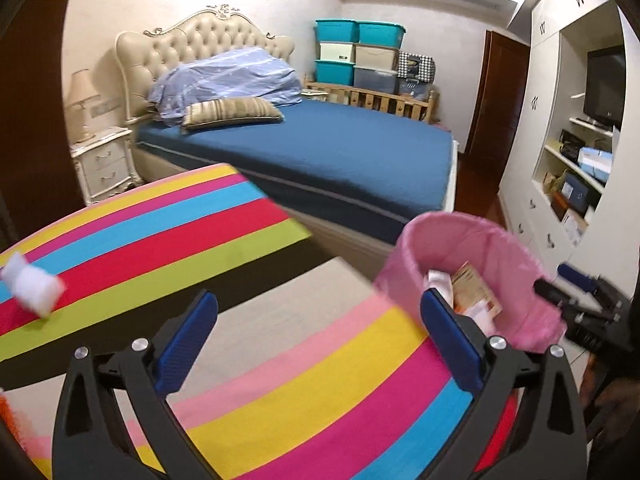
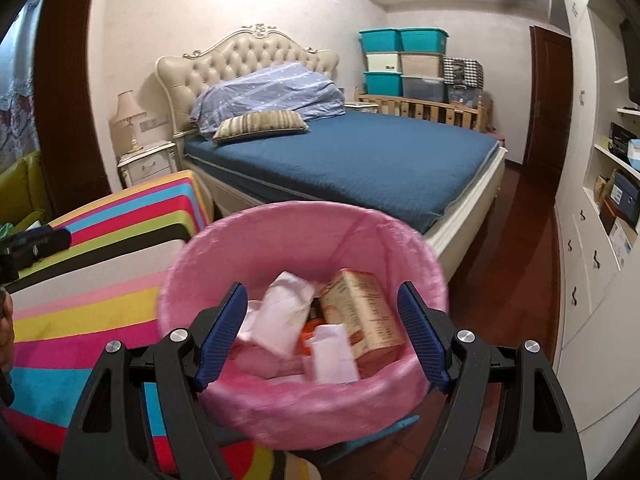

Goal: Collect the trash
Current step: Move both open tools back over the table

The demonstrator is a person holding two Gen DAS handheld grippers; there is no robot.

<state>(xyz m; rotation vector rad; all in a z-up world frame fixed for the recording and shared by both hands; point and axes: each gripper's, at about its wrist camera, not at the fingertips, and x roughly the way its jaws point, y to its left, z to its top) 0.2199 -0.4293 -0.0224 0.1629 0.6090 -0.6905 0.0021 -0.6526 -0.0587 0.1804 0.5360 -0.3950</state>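
Trash (image 2: pixel 320 320) inside pink-lined bin (image 2: pixel 256 240)

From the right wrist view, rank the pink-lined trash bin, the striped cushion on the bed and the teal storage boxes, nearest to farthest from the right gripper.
1. Pink-lined trash bin: directly below the open right gripper, trash showing between its fingers.
2. Striped cushion: farther back, on the bed near the headboard, left of centre.
3. Teal storage boxes: farthest, stacked against the back wall, beyond the bed.
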